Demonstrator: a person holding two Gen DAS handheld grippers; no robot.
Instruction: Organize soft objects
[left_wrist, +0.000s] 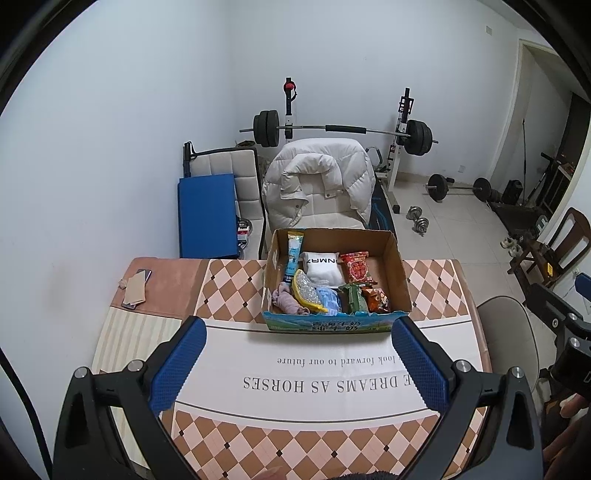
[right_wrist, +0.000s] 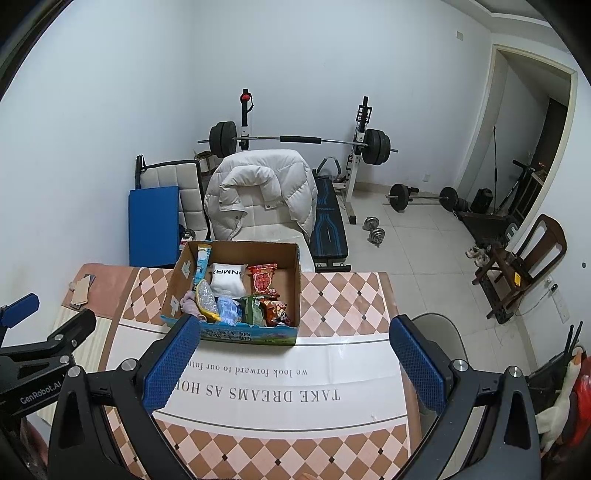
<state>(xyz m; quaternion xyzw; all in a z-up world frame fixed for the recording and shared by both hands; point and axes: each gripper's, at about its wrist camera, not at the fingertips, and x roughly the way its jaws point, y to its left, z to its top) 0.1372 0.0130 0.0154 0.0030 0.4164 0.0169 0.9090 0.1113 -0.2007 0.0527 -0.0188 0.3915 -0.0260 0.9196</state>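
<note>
An open cardboard box (left_wrist: 399, 273) stands on the checkered tablecloth, also in the right wrist view (right_wrist: 295, 280). Inside lie a white packet (left_wrist: 321, 267), a red snack bag (left_wrist: 354, 267), a pink cloth (left_wrist: 286, 301), a yellow-edged silvery pouch (left_wrist: 306, 293), a blue packet (left_wrist: 330, 299), a green packet (left_wrist: 354, 297) and a tall blue stick pack (left_wrist: 294, 254). My left gripper (left_wrist: 299, 354) is open and empty, held above the cloth before the box. My right gripper (right_wrist: 295, 354) is open and empty, to the right of the left one (right_wrist: 48, 350).
A phone and a brown card (left_wrist: 135, 290) lie at the table's far left. Behind the table stands a chair with a white puffer jacket (left_wrist: 317, 184), a blue pad (left_wrist: 207, 216) and a barbell rack (left_wrist: 340, 129). A grey chair (right_wrist: 439, 332) stands at the right.
</note>
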